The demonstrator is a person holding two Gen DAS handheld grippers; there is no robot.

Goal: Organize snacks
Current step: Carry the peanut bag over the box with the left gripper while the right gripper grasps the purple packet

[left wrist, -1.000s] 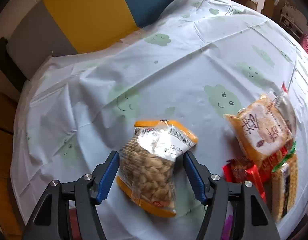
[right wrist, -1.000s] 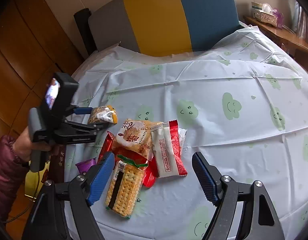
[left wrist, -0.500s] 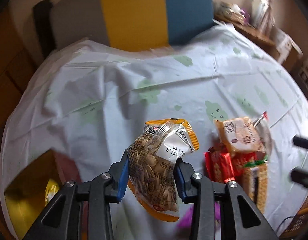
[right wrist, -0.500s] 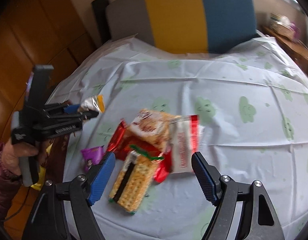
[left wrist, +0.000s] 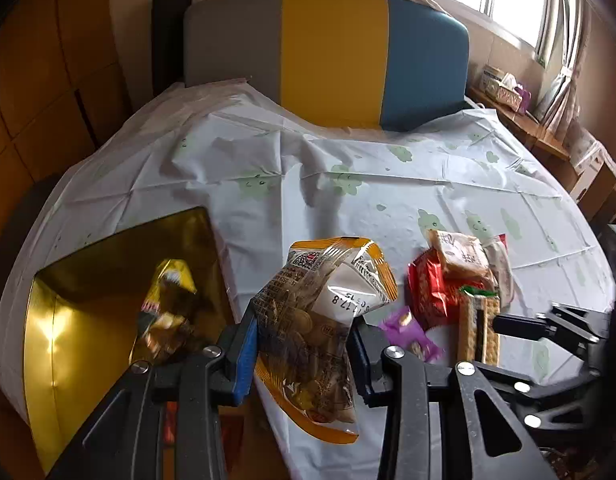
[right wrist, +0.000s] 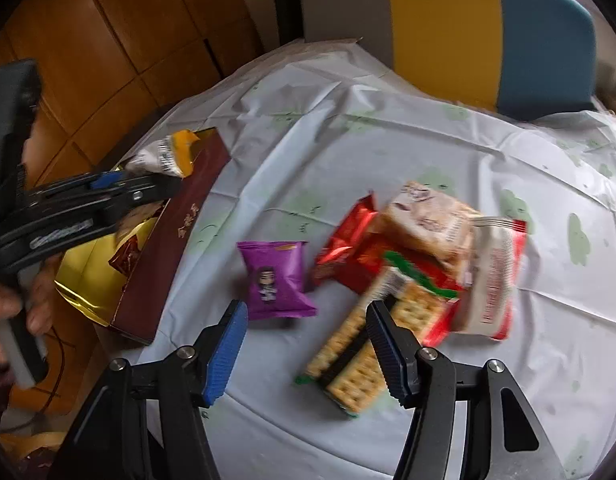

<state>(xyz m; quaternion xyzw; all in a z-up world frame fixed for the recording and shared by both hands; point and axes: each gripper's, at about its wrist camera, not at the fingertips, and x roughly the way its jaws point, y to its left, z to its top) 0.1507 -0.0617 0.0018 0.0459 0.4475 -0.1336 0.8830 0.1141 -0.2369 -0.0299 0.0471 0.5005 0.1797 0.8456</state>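
Left wrist view first: the left gripper (left wrist: 302, 354) is clamped on a clear peanut bag (left wrist: 321, 320) with orange edges, blue pads pressed into both sides at lower centre, and the bag sticks up past the fingertips, off the cloth. At lower left sits a box with a shiny gold lining (left wrist: 88, 320), with a yellowish packet (left wrist: 168, 312) inside it, blurry. Right of the bag is the pile on the white cloud-print tablecloth (left wrist: 347, 184): a purple packet (left wrist: 407, 332), a red wrapper (left wrist: 427, 288), a tan cake pack (left wrist: 459, 252) on top, and a cracker sleeve (left wrist: 477, 328). The black tip of the other gripper pokes in from the right edge, just beside the crackers.

Right wrist view: the right gripper (right wrist: 306, 350) has its jaws partly apart and they've just been closing in; nothing is pinched yet. The purple packet (right wrist: 274, 278) lies just above the gap, and the right-hand finger overlaps the cracker sleeve (right wrist: 359, 344) in the picture, though I can't tell if it's touching. The red wrapper (right wrist: 347, 236), the cake pack (right wrist: 427, 220) and a white-and-red packet (right wrist: 491, 276) are stacked at centre right. At far left a hand (right wrist: 36, 300) holds the left gripper (right wrist: 164, 184), with the peanut bag (right wrist: 164, 154) over the maroon-sided box (right wrist: 164, 252).
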